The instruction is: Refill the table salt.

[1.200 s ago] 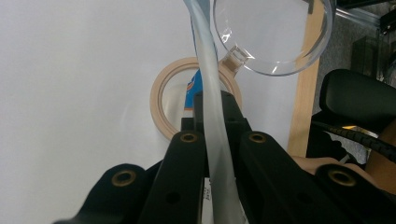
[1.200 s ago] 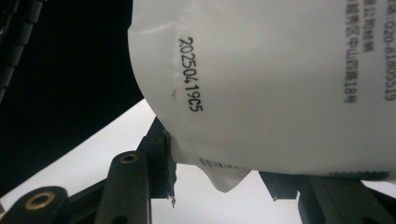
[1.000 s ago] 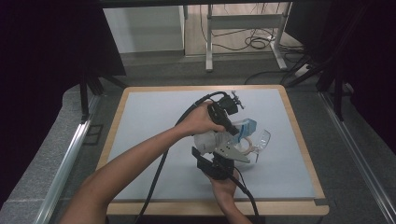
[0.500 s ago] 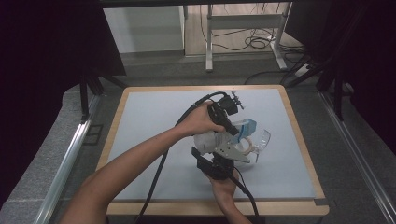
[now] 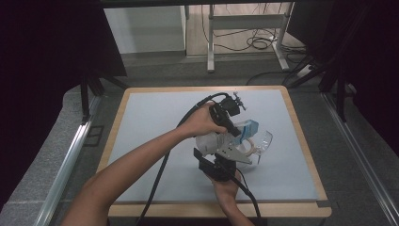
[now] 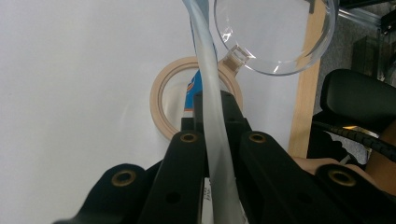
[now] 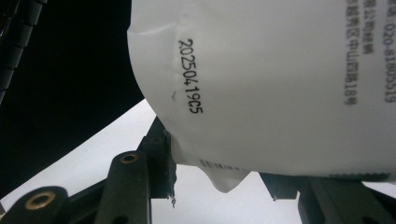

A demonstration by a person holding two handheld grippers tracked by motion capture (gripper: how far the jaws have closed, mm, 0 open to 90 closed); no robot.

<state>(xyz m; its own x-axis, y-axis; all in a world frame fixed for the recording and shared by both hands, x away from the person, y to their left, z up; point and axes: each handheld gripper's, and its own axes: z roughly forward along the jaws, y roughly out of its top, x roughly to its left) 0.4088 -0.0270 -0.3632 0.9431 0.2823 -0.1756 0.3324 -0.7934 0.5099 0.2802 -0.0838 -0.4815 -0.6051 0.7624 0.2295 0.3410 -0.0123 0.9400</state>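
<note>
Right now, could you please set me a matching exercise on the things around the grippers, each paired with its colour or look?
Things:
1. tape roll
2. white pouch
3. clear container

Descriptions:
A. see-through, round
B. printed with black digits
C. beige ring, lying flat

Pairs: 1-C, 2-B, 3-A

High view from above over the table (image 5: 155, 122); both gripper views close up, sharing the white pouch (image 7: 280, 84)
</note>
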